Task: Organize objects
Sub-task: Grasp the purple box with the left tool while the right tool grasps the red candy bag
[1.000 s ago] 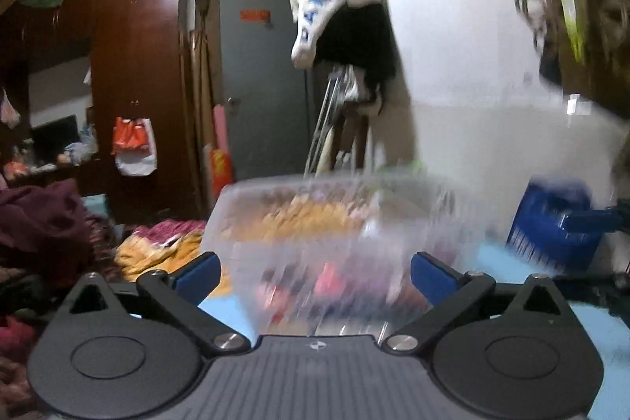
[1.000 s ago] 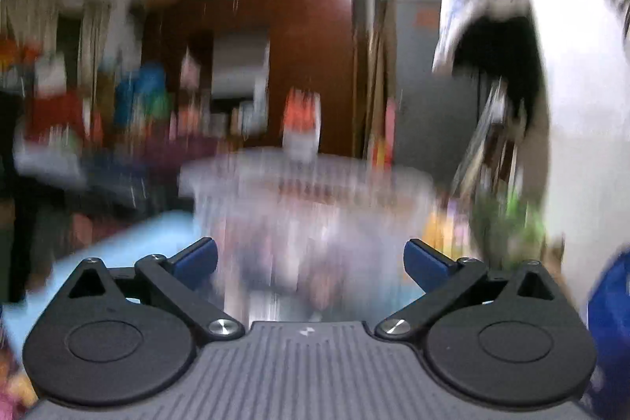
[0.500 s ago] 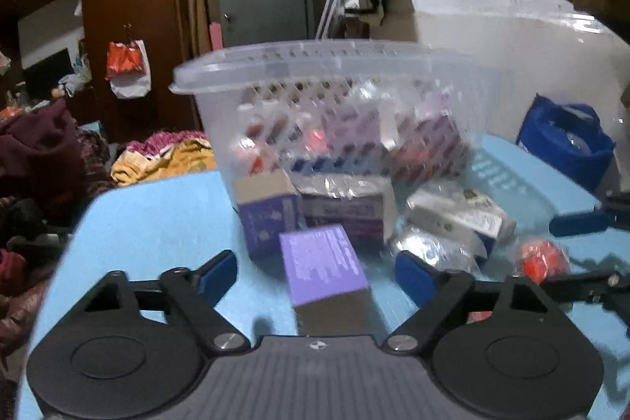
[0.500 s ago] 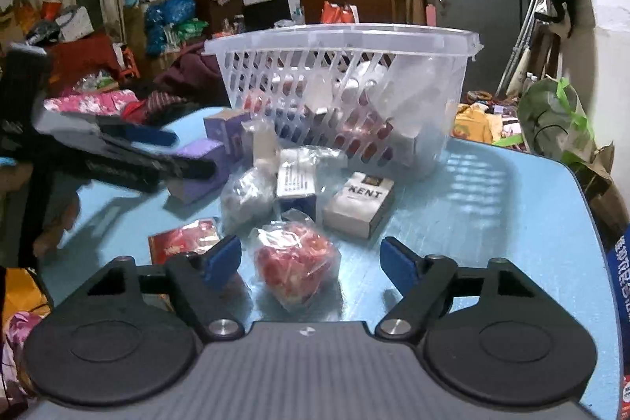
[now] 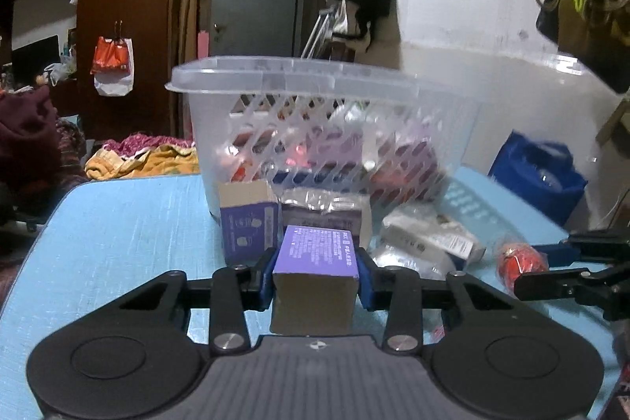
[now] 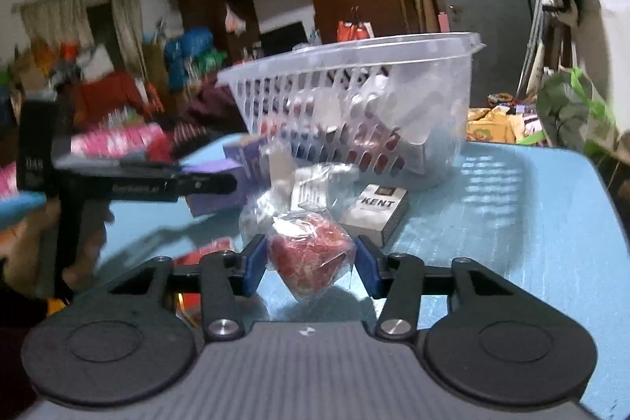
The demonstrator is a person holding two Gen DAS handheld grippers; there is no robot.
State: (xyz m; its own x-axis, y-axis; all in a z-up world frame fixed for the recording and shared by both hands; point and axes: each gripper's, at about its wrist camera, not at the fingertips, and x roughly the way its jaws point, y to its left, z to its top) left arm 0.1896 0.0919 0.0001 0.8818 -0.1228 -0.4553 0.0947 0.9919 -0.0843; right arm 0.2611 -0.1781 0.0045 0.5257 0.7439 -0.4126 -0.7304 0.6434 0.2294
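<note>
Two grasps at once on a crowded blue bench (image 5: 118, 223): the left gripper (image 5: 317, 276) is clamped on a purple carton (image 5: 317, 254), blue pads pressed to both its sides, while the right gripper (image 6: 311, 262) pinches a clear plastic packet of red sweets (image 6: 309, 254) from either flank. Both items sit low, at or just above the bench top; whether either has lifted clear cannot be told.

Directly ahead stands the clear slotted plastic basket (image 5: 315, 128), already holding several boxes and packets. Loose goods crowd its foot: a second purple box (image 5: 248, 223), a silver foil-wrapped pack (image 5: 327, 207), a white carton in film (image 5: 429, 239) and, in the right-hand view, a Kent cigarette pack (image 6: 374, 211).

The pick-up stage appears complete for this pair, with the sorting only part done. The next move calls for raising each load above the tall rim and releasing inside. With the two grippers near one another, they would likely need to go over the rim in turn, and the soft sweet packet may sag or slip in its grip.
</note>
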